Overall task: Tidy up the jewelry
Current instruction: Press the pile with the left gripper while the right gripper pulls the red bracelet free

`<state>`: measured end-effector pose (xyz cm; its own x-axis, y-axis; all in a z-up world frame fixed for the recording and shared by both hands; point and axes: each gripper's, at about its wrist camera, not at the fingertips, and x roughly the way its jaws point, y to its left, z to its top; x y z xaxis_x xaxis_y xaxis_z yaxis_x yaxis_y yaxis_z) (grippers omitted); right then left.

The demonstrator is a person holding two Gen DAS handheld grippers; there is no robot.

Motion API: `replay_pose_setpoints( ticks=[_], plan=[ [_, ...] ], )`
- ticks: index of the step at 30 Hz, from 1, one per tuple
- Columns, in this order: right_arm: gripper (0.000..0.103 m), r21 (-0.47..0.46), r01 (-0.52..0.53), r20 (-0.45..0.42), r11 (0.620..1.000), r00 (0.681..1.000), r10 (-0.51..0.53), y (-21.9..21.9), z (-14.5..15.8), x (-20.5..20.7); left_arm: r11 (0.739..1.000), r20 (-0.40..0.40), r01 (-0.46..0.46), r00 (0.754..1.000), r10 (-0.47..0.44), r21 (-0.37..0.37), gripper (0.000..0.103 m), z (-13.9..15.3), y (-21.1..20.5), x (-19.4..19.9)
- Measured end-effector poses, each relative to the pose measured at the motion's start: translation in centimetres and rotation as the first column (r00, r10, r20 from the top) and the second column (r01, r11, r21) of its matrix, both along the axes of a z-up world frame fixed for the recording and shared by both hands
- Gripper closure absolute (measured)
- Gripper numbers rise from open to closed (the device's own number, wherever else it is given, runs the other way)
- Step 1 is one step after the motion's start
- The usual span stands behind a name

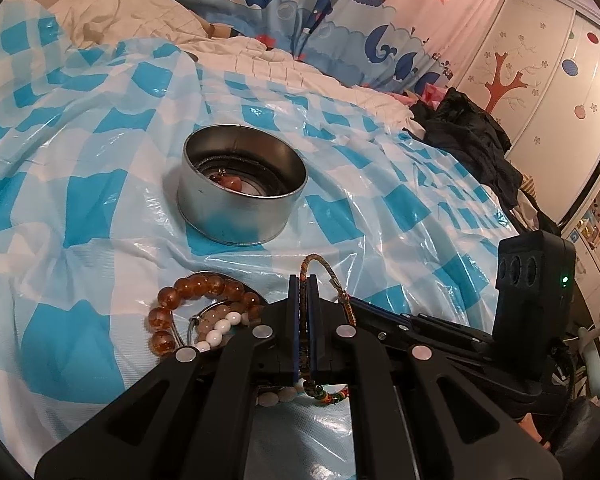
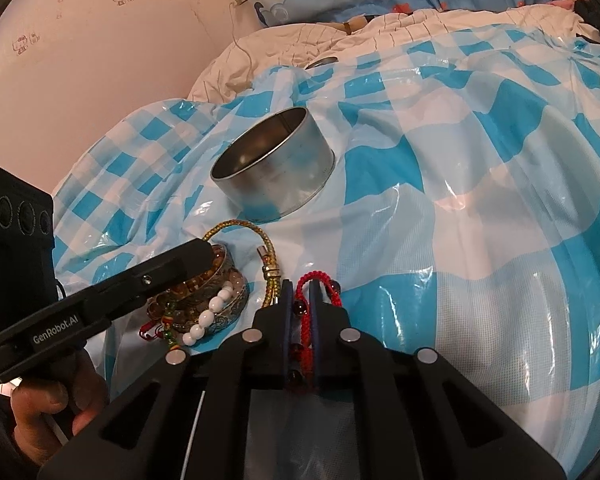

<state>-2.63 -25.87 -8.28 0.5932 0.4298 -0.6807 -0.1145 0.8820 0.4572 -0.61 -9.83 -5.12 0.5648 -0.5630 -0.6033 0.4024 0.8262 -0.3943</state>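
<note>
A round metal tin (image 1: 242, 196) stands on the blue-checked plastic sheet (image 1: 100, 200), with a pink pendant (image 1: 230, 181) and dark cords inside; it also shows in the right wrist view (image 2: 276, 178). My left gripper (image 1: 304, 284) is shut on a braided gold cord bracelet (image 1: 332, 276), just in front of the tin. Beside it lie an amber bead bracelet (image 1: 180, 300) and a white bead bracelet (image 1: 216, 332). My right gripper (image 2: 300, 292) is shut on a red braided bracelet (image 2: 320, 284) with dark beads. The pile (image 2: 204, 300) rests on a metal lid.
A white quilt (image 1: 260, 60) and whale-print curtain (image 1: 320, 8) lie behind the sheet. Dark clothes (image 1: 472, 140) are heaped at the right edge. A wardrobe (image 1: 540, 80) stands at the far right. A pink wall (image 2: 80, 60) borders the left in the right wrist view.
</note>
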Motion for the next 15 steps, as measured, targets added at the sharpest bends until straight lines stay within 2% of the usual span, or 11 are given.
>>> replay_pose_setpoints(
  ticks=[15],
  plan=[
    [0.094,0.005,-0.001,0.0,1.0,1.0,0.001,-0.07,-0.06,-0.01,1.0,-0.008,-0.003,1.0,0.003,0.012,0.1,-0.57,-0.21,0.16]
  ],
)
